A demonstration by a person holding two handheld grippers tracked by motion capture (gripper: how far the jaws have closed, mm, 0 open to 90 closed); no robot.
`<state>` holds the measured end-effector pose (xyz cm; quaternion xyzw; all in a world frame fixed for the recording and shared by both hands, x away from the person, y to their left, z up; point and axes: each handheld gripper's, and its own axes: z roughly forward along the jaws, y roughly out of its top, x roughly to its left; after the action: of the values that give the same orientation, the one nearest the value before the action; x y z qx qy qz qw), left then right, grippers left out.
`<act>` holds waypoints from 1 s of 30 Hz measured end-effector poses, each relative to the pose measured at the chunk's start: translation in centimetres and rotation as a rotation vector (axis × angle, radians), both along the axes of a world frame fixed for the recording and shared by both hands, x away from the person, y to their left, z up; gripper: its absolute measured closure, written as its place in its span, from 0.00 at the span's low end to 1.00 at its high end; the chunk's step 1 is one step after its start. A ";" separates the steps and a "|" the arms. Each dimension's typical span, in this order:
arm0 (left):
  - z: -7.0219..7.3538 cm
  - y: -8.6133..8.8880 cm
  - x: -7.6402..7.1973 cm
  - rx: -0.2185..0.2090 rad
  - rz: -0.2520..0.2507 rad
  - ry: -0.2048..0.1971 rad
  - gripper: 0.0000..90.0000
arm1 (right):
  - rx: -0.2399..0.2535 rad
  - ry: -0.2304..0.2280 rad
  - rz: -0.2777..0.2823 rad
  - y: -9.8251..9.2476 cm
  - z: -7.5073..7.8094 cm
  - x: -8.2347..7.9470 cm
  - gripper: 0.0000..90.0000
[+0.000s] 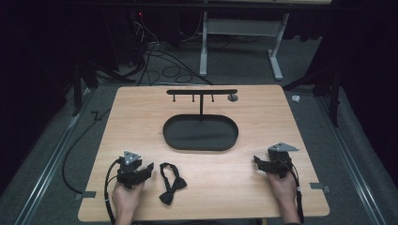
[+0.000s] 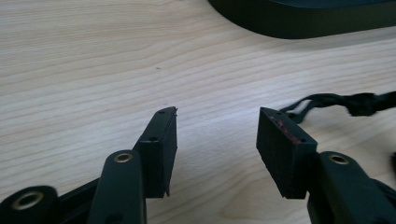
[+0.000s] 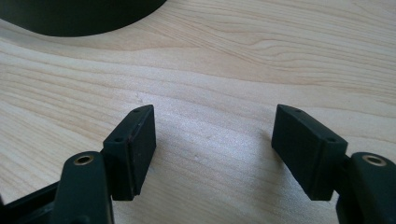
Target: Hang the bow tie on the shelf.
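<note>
A black bow tie (image 1: 171, 183) lies flat on the wooden table near the front edge, just right of my left gripper (image 1: 149, 168). In the left gripper view that gripper (image 2: 217, 135) stands open over bare wood with nothing between its pads, and the tie's strap (image 2: 336, 102) lies beyond its right jaw. My right gripper (image 1: 257, 161) rests at the front right, pointing left. It is open too (image 3: 212, 140), with only wood between the jaws. A black oval tray (image 1: 206, 136) sits mid-table, with a T-shaped hanger stand (image 1: 202, 92) rising from its far side.
A small grey round piece (image 1: 233, 97) lies by the right end of the stand's bar. The tray's wall (image 2: 303, 18) lies ahead of the left gripper, and its edge (image 3: 79, 16) is ahead-left of the right one. Cables and a desk frame (image 1: 204, 42) are on the floor behind the table.
</note>
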<state>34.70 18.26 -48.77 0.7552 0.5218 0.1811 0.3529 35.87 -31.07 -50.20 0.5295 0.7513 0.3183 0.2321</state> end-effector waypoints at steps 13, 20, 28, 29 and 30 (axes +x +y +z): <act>0.0 -2.1 -0.2 -0.008 -0.074 0.019 0.56 | 0.000 0.000 0.000 0.0 0.0 0.0 0.35; -0.4 -2.9 0.0 0.012 -0.093 0.034 0.60 | 0.000 0.000 0.000 0.0 0.0 0.0 0.35; -0.7 -3.5 0.0 0.071 -0.119 0.036 0.73 | 0.000 0.000 0.000 0.0 0.0 0.0 0.35; -0.7 -3.6 0.0 0.083 -0.117 0.031 0.75 | 0.000 0.000 0.000 0.0 0.0 0.0 0.35; -0.6 -3.7 -0.1 0.100 -0.119 0.030 0.77 | 0.000 0.000 0.000 0.0 0.0 0.0 0.35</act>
<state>34.63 14.55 -49.38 0.8042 0.4715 0.1744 0.3171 35.87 -31.07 -50.20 0.5294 0.7514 0.3184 0.2320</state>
